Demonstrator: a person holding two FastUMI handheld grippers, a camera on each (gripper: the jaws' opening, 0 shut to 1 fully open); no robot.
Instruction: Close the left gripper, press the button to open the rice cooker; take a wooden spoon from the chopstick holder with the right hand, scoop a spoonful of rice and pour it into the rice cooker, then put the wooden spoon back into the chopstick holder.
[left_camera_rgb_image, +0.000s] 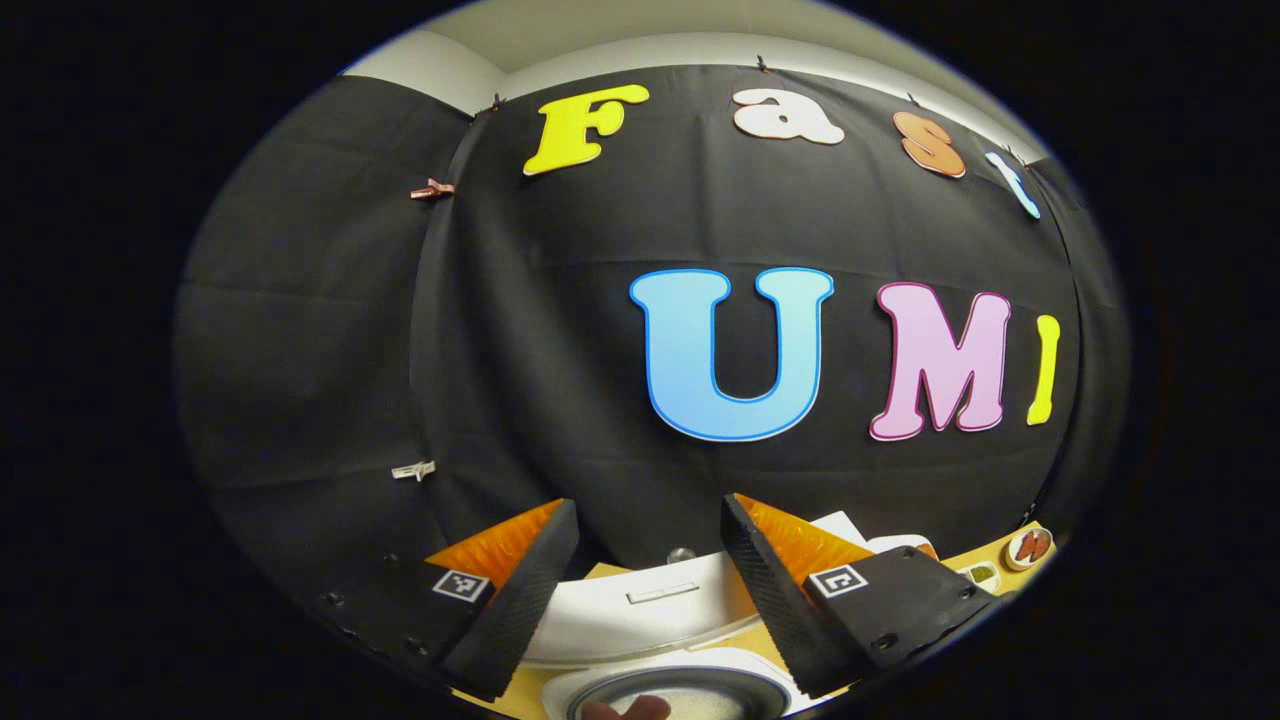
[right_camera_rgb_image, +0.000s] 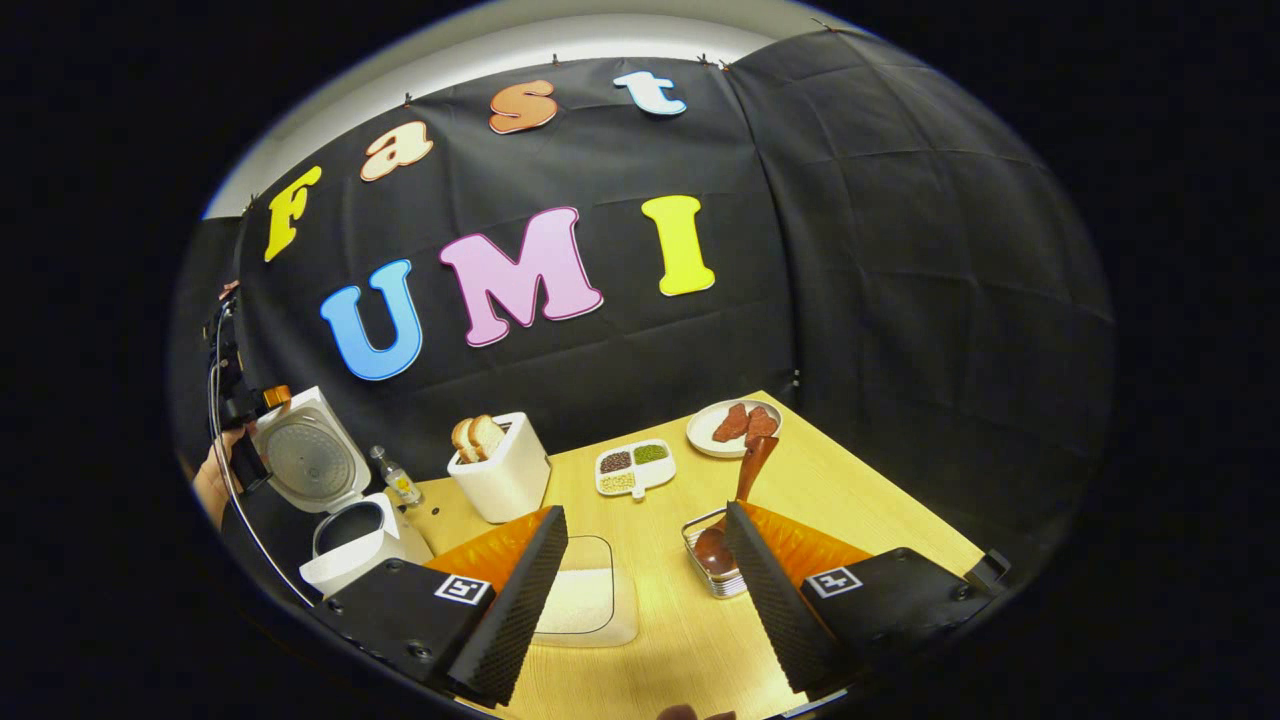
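The rice cooker (right_camera_rgb_image: 345, 500) stands open at the table's (right_camera_rgb_image: 850, 510) left end, lid raised, its inner pot visible in the left gripper view below the left gripper (left_camera_rgb_image: 648, 590), whose fingers are spread wide around nothing. The wooden spoon (right_camera_rgb_image: 735, 500) rests bowl-down in the metal chopstick holder (right_camera_rgb_image: 712, 560), just ahead of the right gripper (right_camera_rgb_image: 645, 590), likewise parted and holding nothing. A tray of rice (right_camera_rgb_image: 585, 600) lies between its fingers; a toaster (right_camera_rgb_image: 500, 465), divided dish (right_camera_rgb_image: 635, 467) and plate (right_camera_rgb_image: 733, 425) sit beyond.
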